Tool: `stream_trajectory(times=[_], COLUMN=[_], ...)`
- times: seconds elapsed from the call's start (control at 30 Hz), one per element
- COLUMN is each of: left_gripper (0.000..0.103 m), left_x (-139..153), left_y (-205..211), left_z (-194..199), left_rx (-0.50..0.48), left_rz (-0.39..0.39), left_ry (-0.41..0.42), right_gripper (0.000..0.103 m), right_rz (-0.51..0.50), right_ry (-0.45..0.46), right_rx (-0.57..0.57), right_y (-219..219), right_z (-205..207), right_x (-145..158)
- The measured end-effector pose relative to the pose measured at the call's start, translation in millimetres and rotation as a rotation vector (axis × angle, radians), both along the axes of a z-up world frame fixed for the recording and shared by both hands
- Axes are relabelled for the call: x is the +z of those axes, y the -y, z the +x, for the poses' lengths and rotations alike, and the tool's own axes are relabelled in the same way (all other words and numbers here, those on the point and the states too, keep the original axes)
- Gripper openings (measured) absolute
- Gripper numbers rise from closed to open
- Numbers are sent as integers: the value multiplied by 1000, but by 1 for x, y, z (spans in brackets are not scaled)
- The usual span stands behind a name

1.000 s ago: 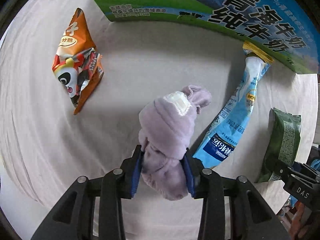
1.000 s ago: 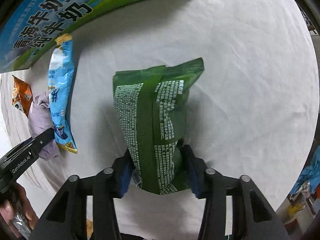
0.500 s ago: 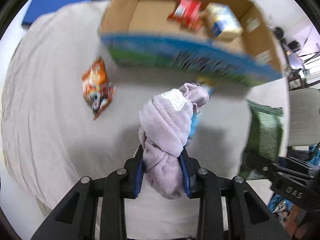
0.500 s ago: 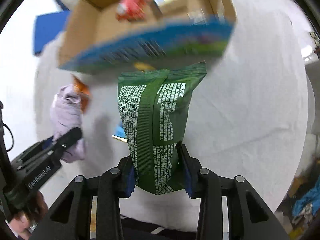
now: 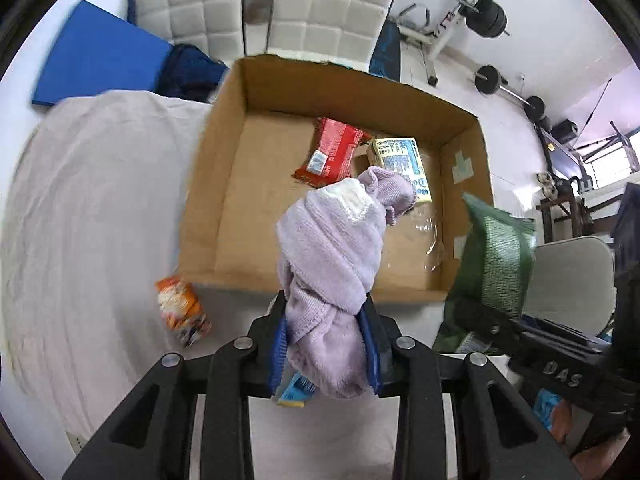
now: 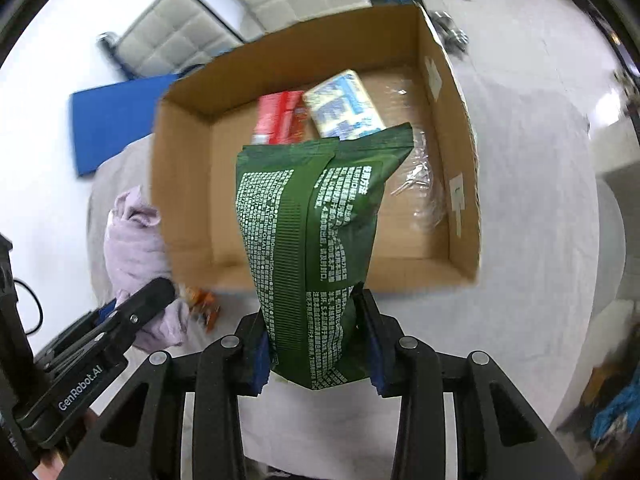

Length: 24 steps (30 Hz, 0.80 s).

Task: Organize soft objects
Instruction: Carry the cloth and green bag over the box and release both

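My left gripper (image 5: pixel 325 350) has its jaws clenched on a knotted lilac towel (image 5: pixel 332 248), which sticks up in front of the near wall of an open cardboard box (image 5: pixel 224 184); a white sewn label (image 5: pixel 354 198) shows near the towel's top, its writing too small to read. My right gripper (image 6: pixel 316 354) grasps a dark green pouch (image 6: pixel 316 224) by its lower end, the pouch upright over the box's near wall, its back covered in dense white Chinese print that I cannot make out. Inside the box lie a red packet (image 5: pixel 332 150) with a small white sticker and, touching it, a cream and blue pack (image 5: pixel 402 160) with blue print, both unreadable. Clear plastic film (image 6: pixel 420 184) lies on the box floor at the right. On the cloth-covered tabletop (image 5: pixel 80 220), just beside the box's near-left corner, sits a blurred orange snack bag (image 5: pixel 180 308). From the left wrist view the right tool's body carries the raised letters "DAS"; from the right wrist view the left tool reads "GenRobot.AI". A blue mat (image 5: pixel 100 60) lies on the floor beyond, by white padded chairs (image 5: pixel 328 12).
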<state>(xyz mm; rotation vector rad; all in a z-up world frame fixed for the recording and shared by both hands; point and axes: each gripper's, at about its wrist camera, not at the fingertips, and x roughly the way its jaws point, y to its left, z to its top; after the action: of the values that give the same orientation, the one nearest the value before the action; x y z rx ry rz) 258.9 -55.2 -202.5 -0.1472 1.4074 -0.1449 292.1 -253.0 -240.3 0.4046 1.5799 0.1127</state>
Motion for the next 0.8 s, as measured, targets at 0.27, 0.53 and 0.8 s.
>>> stream_trajectory(times=[0.27, 0.53, 0.8], left_gripper=[29, 29, 33], left_x=[-60, -101, -116], left_y=[-5, -4, 3], left_z=[73, 123, 164], left_rx=[18, 11, -21], left_rz=[20, 63, 171], left_ry=[-166, -216, -193], right_gripper=[40, 40, 43], right_rz=[-29, -93, -158], right_ry=[-197, -234, -217], right_rx=[-66, -68, -30], right_y=[8, 7, -3], right_z=[30, 51, 60], right_x=[-72, -108, -114])
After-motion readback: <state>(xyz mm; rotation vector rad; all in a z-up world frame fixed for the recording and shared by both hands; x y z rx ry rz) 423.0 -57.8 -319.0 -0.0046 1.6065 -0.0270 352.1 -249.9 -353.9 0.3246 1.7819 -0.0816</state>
